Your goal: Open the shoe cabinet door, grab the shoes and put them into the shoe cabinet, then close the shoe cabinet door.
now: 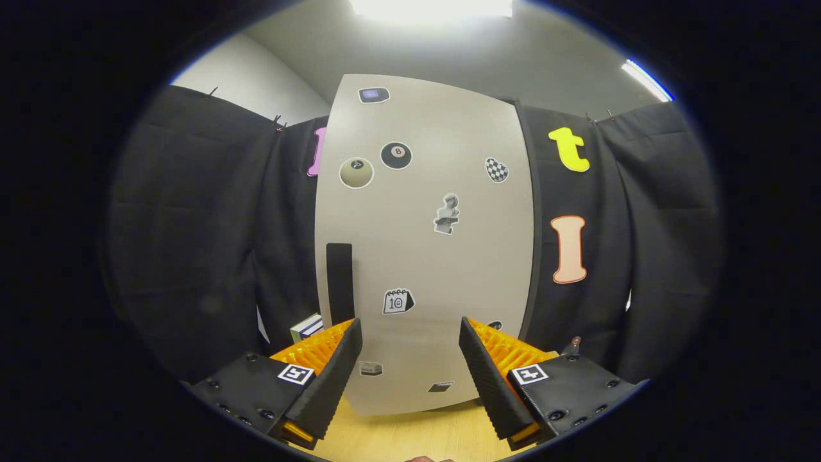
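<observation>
I held the black-and-orange gripper (410,330) with fingers spread apart, gripping nothing, facing the tall pale-grey sticker-covered shoe cabinet door (426,244), which stood shut; its black vertical handle (339,282) lay above the left finger.

Black cloth wall (192,224): hangs across the left and right of the frame, creased, pinned along its top edge by small clips (279,122).
Pale wall (250,80): plain, upper left, above the cloth.
Ceiling light (430,6): bright panel, top centre.
Second ceiling light (644,80): narrow strip, upper right.
Wooden tabletop (397,436): light-coloured, bottom centre.
Small box (306,327): white with blue and green, lower left, in front of the cloth; mostly hidden.
</observation>
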A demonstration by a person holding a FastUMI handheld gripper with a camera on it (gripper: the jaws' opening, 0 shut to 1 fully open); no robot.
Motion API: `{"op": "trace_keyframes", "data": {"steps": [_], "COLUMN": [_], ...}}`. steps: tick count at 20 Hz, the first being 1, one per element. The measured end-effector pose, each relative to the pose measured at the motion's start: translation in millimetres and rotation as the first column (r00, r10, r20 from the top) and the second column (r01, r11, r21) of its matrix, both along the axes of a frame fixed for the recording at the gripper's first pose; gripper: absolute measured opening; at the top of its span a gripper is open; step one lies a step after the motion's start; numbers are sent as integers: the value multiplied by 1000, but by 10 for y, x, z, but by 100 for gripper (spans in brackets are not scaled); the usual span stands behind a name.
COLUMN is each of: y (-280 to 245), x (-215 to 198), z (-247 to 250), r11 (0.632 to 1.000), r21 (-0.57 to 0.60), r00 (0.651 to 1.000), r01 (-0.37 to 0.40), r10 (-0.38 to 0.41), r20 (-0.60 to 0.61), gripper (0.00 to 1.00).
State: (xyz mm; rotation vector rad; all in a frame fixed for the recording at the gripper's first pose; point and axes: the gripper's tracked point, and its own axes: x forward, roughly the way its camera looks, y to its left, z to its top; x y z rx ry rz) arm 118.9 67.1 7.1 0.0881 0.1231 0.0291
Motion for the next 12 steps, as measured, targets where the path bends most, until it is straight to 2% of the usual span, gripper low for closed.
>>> {"op": "trace_keyframes", "data": {"steps": [12], "y": [470], "x": [11], "z": [107], "r11": [997], "r21": [-18], "r00": [997], "r01": [-69], "r10": [69], "r20": [36], "gripper": [96]}}
